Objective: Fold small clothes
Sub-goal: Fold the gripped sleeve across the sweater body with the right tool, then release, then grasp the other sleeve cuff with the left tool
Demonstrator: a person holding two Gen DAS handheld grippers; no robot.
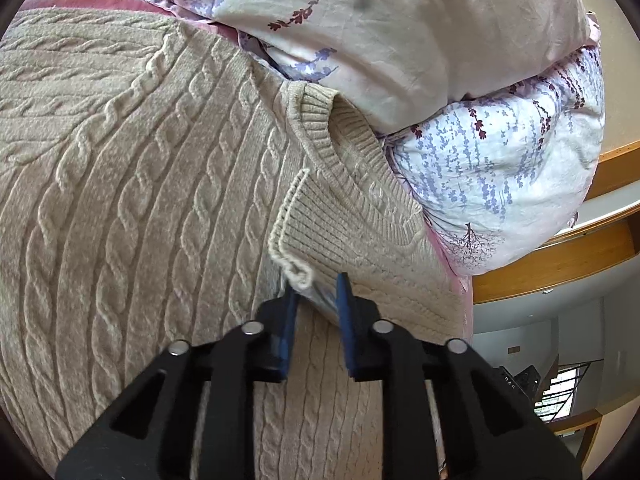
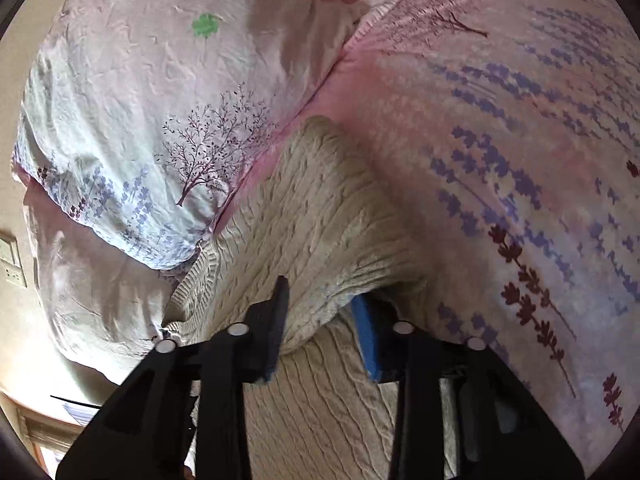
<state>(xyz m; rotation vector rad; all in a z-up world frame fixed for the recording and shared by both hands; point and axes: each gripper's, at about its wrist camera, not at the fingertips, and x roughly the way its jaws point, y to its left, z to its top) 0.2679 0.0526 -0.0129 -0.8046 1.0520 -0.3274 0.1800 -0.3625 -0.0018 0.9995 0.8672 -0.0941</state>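
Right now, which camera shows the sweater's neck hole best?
The left wrist view. There the ribbed collar of the sweater lies in plain sight beside the floral pillow. The right wrist view shows only a bunched fold of sweater between the right gripper's fingers; no collar shows.

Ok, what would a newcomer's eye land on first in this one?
The beige cable-knit sweater fills the left wrist view, a ribbed cuff folded across it by the collar. Behind it bulges a lavender-print quilt. In each view a hand-held gripper pinches a fold of knit: left, right.
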